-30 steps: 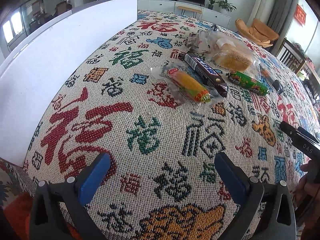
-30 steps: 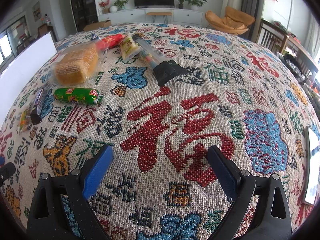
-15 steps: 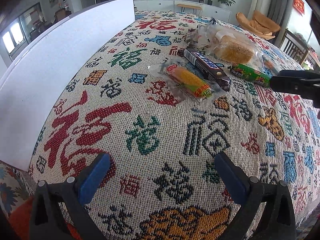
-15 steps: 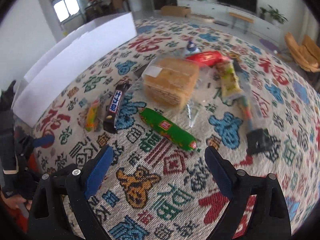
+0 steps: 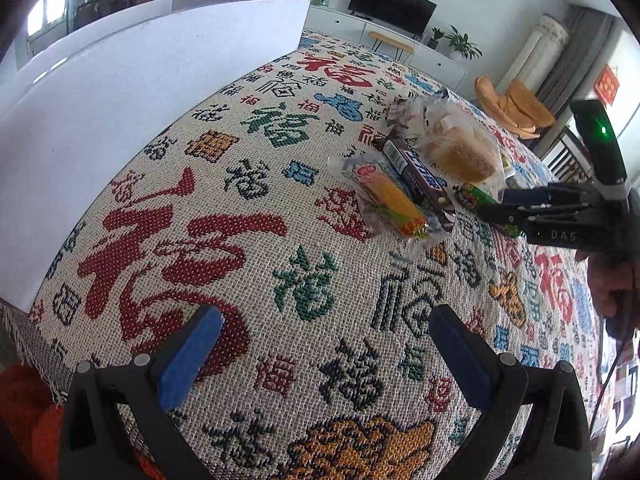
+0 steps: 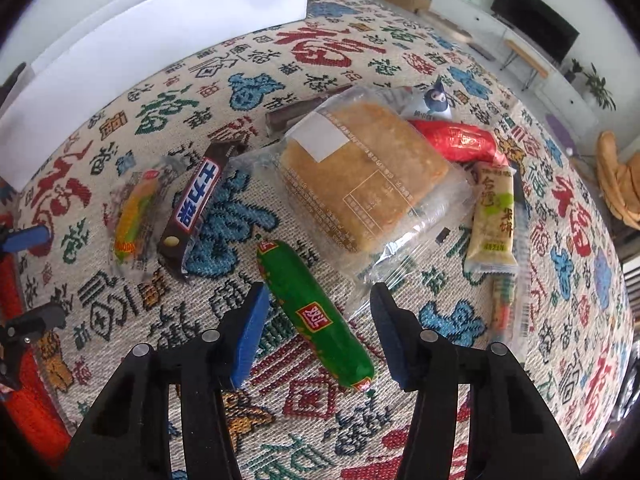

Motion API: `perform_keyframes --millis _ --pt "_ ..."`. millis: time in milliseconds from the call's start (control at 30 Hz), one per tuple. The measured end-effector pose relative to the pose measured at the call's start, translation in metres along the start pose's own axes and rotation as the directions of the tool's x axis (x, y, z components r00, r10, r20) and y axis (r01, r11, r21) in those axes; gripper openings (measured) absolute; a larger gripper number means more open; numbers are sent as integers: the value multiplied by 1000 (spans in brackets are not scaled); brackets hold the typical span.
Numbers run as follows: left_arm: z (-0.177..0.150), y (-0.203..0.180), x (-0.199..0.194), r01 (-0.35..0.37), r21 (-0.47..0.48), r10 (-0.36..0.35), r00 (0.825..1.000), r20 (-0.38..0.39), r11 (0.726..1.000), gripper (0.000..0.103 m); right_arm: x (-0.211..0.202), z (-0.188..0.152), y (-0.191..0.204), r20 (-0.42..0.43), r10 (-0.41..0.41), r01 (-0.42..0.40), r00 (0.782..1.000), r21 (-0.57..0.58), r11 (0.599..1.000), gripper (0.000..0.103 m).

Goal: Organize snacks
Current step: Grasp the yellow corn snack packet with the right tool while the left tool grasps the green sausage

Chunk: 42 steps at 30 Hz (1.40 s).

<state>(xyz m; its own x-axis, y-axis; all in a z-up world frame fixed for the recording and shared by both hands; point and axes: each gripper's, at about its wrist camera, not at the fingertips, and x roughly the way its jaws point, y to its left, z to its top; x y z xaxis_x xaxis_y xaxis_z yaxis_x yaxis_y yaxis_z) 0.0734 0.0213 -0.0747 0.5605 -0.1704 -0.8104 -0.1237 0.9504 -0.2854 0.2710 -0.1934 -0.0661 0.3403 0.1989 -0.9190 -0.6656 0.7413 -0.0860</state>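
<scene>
Here, glossy green sausage-shaped snack [image 6: 316, 316] on woven cloth [image 6: 400, 52], untouched between closing right gripper [image 6: 318, 320] pads.

R gripper [image 6: 318, 330] jaws closing, green plastic-wrapped sausage stick [image 6: 314, 314] between blue pads, not yet pinched. Sausage lies diagonal on patterned woven-cloth desk [image 6: 460, 60]. Clear-bagged square golden cake [image 6: 362, 170] just beyond; brown chocolate bar [image 6: 194, 204] to left.

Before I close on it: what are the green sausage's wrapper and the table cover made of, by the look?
Green sausage: smooth, glossy plastic film, apparently; it catches highlights and is pulled tight over a rounded filling. Table cover: coarse woven fabric, matte, with a visible stitch grid in the characters; fibre unclear.
</scene>
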Motion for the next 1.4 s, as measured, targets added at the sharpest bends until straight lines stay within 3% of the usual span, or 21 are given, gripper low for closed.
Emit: perform_keyframes --millis 133,200,333,367,400,500,533,633,733,833,900,1000,1200,1300,1400 --pt "1 3 -1 15 -14 -15 1000 4 1000 103 1 -14 -2 -51 67 -63 996 70 996 31" --pt "0 1 -1 7 -7 -7 1000 2 1000 103 0 -24 -1 -69 138 -129 988 124 984 28" --pt "1 2 -1 15 -15 -15 1000 4 1000 103 -10 -42 2 -40 219 -204 975 233 951 32" --pt "1 3 -1 19 -19 -19 1000 5 1000 103 -14 -44 1 -28 204 -190 978 258 947 38" --pt "1 3 -1 23 -23 -23 1000 6 999 103 -20 -44 2 -10 177 -168 984 272 948 51" --pt "1 7 -3 33 -43 -32 999 16 999 103 -46 -37 15 63 83 -95 995 221 971 52" --pt "2 8 -4 36 -53 -35 999 21 998 103 -52 -29 20 85 94 -110 992 201 973 52" --pt "3 13 -5 42 -79 -40 999 29 996 103 -56 -4 41 117 263 -281 958 182 942 52" --pt "2 14 -7 37 -84 -34 999 36 996 103 -41 29 73 91 333 -342 939 132 930 50" --pt "1 14 -10 31 -82 -28 999 42 996 103 -11 55 99 10 271 -271 963 68 960 47" --pt "1 15 -12 32 -82 -29 998 47 996 103 8 63 107 -50 175 -173 983 37 984 47" --pt "1 16 -13 40 -88 -35 998 50 995 103 25 64 113 -118 110 -112 987 -5 994 53" --pt "1 17 -9 35 -92 -32 999 36 995 103 28 59 110 -149 121 -119 981 24 993 51" --pt "1 16 -9 30 -91 -27 999 36 995 103 24 59 104 -141 196 -188 970 66 980 28" --pt "1 16 -8 25 -90 -22 999 33 996 103 21 56 102 -110 224 -218 968 63 974 26"
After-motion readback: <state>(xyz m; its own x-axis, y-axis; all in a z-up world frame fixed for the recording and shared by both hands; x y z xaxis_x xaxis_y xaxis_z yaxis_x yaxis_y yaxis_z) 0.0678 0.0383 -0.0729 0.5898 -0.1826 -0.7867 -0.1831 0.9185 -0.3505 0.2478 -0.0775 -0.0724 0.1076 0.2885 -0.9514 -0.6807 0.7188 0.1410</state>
